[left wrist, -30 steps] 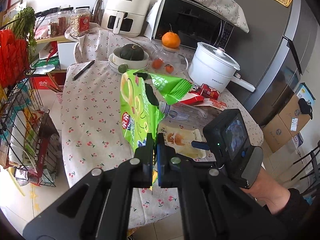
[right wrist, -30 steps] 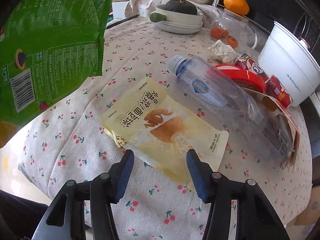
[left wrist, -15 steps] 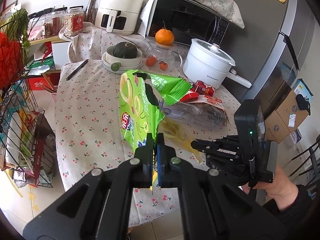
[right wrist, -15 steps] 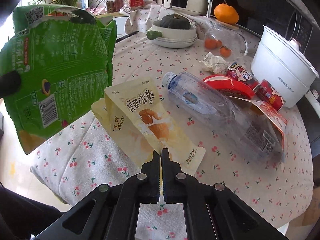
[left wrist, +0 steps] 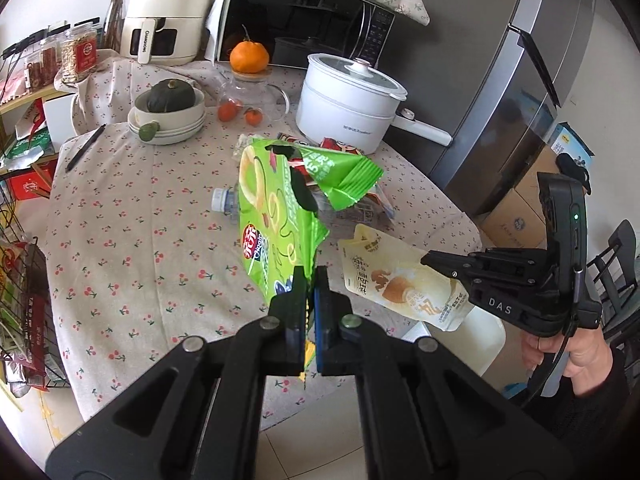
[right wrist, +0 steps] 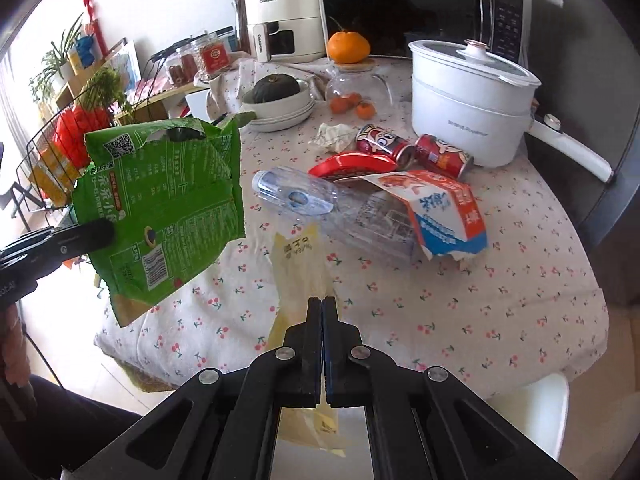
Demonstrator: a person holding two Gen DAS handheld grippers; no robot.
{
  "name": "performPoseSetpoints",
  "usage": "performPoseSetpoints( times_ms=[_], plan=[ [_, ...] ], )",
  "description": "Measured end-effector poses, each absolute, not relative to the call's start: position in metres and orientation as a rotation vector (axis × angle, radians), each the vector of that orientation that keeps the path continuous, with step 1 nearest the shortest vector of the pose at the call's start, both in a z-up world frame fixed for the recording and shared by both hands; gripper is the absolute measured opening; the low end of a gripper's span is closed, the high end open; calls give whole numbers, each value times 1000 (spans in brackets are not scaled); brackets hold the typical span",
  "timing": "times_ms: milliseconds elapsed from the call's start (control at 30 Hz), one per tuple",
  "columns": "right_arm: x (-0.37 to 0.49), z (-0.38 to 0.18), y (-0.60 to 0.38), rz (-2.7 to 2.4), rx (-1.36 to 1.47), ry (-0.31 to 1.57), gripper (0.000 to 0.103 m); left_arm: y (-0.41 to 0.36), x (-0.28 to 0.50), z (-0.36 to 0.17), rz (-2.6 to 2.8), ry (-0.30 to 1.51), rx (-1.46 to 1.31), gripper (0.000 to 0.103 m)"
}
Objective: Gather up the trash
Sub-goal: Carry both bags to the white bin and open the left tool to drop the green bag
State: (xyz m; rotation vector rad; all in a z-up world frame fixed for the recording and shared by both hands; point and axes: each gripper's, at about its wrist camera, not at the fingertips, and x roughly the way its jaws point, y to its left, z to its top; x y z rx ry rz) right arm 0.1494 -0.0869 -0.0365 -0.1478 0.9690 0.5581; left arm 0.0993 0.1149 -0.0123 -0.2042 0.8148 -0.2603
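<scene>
With the left gripper (left wrist: 309, 280) clamped on an open green crinkled snack bag (left wrist: 276, 216) above the near table edge, the right gripper (right wrist: 322, 312), pinched shut on a pale yellow drink pouch (left wrist: 400, 276), should steer it squarely into the bag's torn mouth without loosening either grip.

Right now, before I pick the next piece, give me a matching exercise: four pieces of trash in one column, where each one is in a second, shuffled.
Things:
1. green chip bag
2. yellow pouch
3. clear plastic bottle
4. red cans

Places:
A. lying on the tablecloth, its far end under a torn carton
B. pinched in the left tongs, off the table
C. beside the white pot
D. pinched in the right tongs, lifted

Pairs: 1-B, 2-D, 3-A, 4-C
</scene>
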Motion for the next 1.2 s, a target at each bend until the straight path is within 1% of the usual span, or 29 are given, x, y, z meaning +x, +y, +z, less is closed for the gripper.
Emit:
performPoseSetpoints(
  times_ms=[233,500,833,1033,1200],
  plan=[
    [140,-26,-154,469,-82,972,1,62,107,-14,-390,847,-183,4],
    [128,-17,-237,330,-8,967,1,-22,109,-14,-598,869,-142,4],
    [106,-26,-336,142,85,994,1,-123,96,-38,-856,970,-97,4],
    [96,-31,-379,46,122,1012,1,-159,91,-52,-905,1022,-55,4],
    [92,-33,-397,15,144,1020,1,-175,84,-50,-946,1034,-46,4]
  ],
)
